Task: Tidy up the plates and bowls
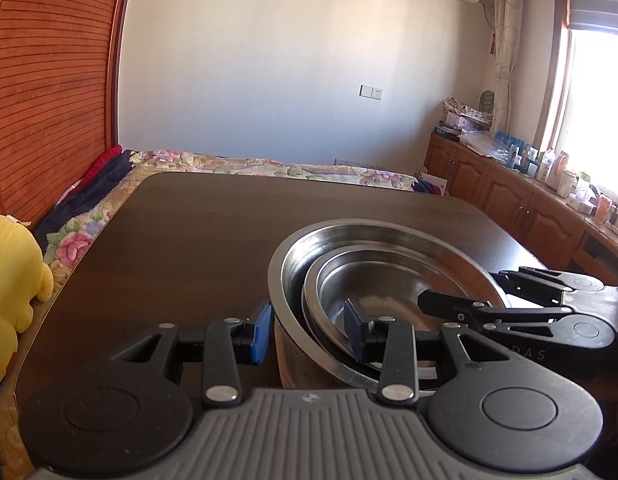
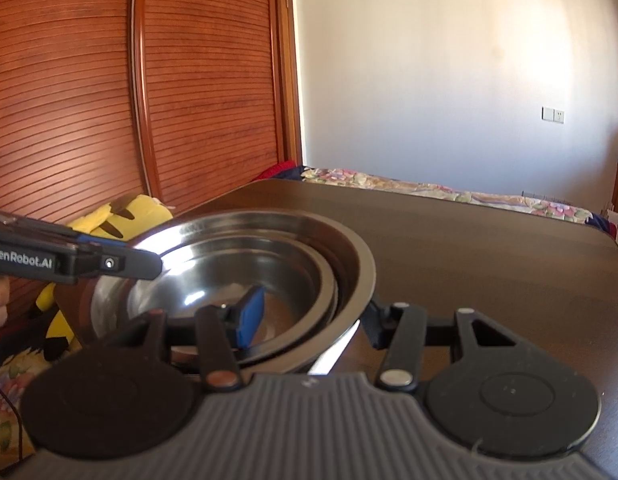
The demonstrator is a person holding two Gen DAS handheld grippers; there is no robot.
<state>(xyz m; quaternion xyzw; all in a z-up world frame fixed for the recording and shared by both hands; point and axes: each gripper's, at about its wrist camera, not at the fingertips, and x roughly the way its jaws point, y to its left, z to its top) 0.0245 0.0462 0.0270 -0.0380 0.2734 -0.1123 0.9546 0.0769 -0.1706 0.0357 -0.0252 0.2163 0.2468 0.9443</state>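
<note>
Stacked already: 2 or 3 small shiny bowls point(image 1: 373, 292) nested inside 1 big bowl point(image 1: 287, 276) on the dark tabletop point(image 1: 189, 232), nothing else loose in sight. Straddling the big bowl's rim, left gripper point(image 1: 309, 330) and right gripper point(image 2: 309, 320), fingers partly open, 1 inside and 1 outside, not clearly squeezing. Maybe only moving the stack left.

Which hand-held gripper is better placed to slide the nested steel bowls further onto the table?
Probably either: both the left and right straddle the large steel bowl's rim, apparently ungripped.
</note>
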